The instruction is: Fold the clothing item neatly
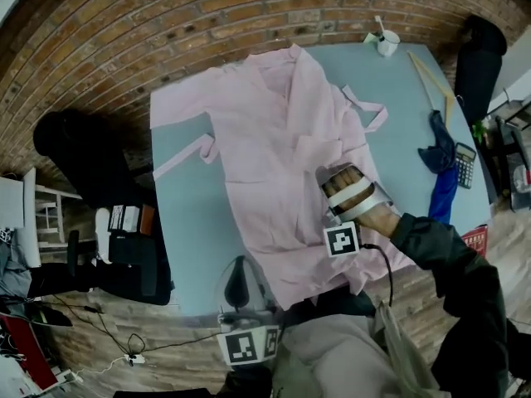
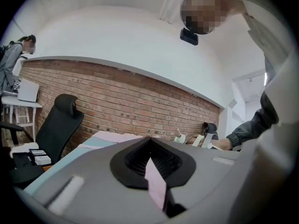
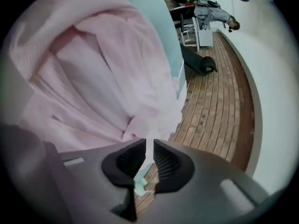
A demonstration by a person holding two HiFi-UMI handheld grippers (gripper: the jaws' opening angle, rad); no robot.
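A pale pink robe-like garment [image 1: 274, 139] lies spread over the light blue table [image 1: 178, 214], with its ties trailing left and right. My right gripper [image 1: 333, 181] rests over the garment's right half. In the right gripper view its jaws [image 3: 149, 155] stand slightly apart, with a pale edge of the garment [image 3: 93, 69] hanging in the gap and floor showing below it. My left gripper [image 1: 239, 265] is at the table's near edge, level, shut on a strip of pink fabric [image 2: 156, 183] that sticks out between the pads [image 2: 166, 160].
A white cup [image 1: 387, 42], a wooden hanger [image 1: 431, 77], a blue cloth [image 1: 440, 164] and a calculator [image 1: 465, 164] sit at the table's right side. A black office chair [image 1: 83, 164] stands left of the table. A red basket [image 1: 474, 239] is on the floor at the right.
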